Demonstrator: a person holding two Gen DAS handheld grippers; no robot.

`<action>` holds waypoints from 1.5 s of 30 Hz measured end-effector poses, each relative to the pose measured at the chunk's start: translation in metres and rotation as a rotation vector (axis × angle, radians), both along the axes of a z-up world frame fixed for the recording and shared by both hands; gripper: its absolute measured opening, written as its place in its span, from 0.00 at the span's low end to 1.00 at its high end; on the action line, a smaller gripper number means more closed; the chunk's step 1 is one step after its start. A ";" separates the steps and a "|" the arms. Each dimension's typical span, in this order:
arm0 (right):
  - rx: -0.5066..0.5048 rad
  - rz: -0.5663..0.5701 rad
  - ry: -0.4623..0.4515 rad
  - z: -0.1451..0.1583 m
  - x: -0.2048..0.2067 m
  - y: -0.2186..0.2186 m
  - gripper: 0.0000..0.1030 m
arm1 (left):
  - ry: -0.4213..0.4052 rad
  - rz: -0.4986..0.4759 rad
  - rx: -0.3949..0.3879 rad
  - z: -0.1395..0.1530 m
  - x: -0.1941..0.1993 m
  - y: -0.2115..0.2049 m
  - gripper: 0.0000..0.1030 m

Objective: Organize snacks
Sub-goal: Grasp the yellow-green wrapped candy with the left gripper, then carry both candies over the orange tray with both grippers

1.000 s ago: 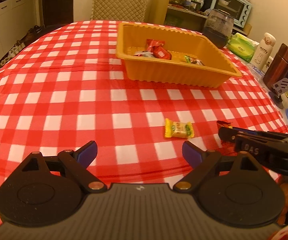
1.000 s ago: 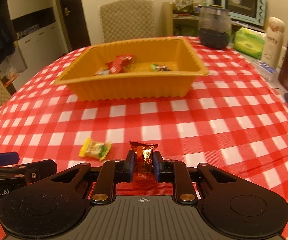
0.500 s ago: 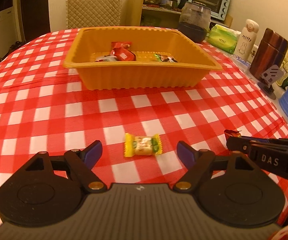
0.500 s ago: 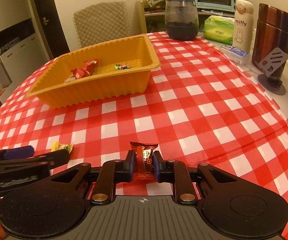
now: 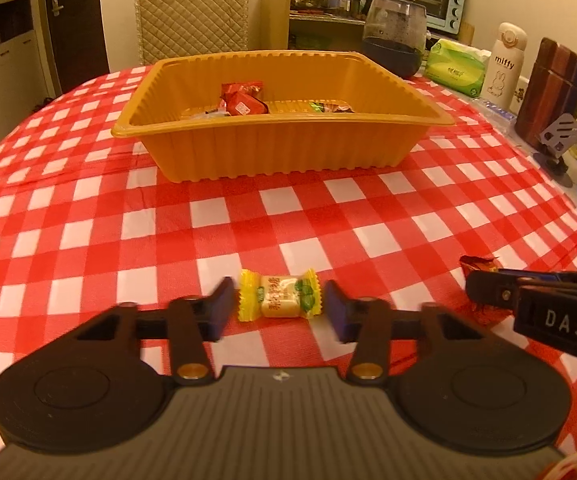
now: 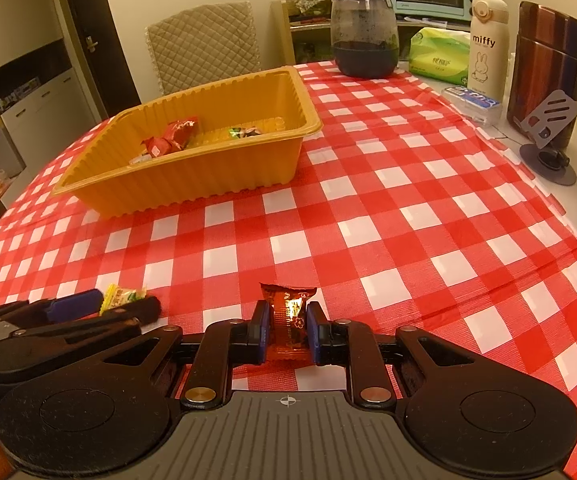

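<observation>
- The left gripper (image 5: 279, 306) brackets a yellow candy (image 5: 280, 295) lying on the checked tablecloth (image 5: 168, 232); its jaws have just been closing, blurred in the frame, with slim gaps left on either side of the wrapper.
- The right gripper (image 6: 287, 326) is clamped on a brown candy (image 6: 288, 320), the wrapper's top sticking up above the pads and its lower end hidden between them.
- Seen from the left wrist, that brown candy is mostly covered by the right gripper's black finger.
- Farther back on the tablecloth sits an orange tray (image 5: 288, 152) holding red and green wrapped snacks (image 5: 244, 102), partly hidden by its near wall.
- A dark glass jar (image 6: 364, 36), tissue pack (image 6: 440, 56), white bottle (image 6: 486, 44) and brown canister (image 6: 548, 64) line the right edge; a quilted chair (image 5: 192, 16) stands beyond.
</observation>
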State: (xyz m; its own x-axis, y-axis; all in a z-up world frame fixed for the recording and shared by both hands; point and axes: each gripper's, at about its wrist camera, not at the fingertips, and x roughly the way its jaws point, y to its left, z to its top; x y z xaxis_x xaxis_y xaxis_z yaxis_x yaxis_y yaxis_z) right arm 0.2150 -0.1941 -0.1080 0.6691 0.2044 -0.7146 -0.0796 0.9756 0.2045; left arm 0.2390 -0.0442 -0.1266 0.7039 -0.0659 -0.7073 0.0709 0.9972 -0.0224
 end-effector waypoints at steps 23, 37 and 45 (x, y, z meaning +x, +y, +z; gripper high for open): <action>0.006 0.014 -0.038 0.021 -0.008 0.004 0.19 | -0.004 0.027 -0.027 0.034 -0.021 0.020 0.21; 0.013 0.033 -0.085 0.045 -0.020 0.010 0.19 | -0.036 0.041 -0.032 0.061 -0.036 0.025 0.21; 0.017 0.038 -0.101 0.055 -0.027 0.010 0.19 | -0.051 0.039 -0.033 0.072 -0.043 0.025 0.21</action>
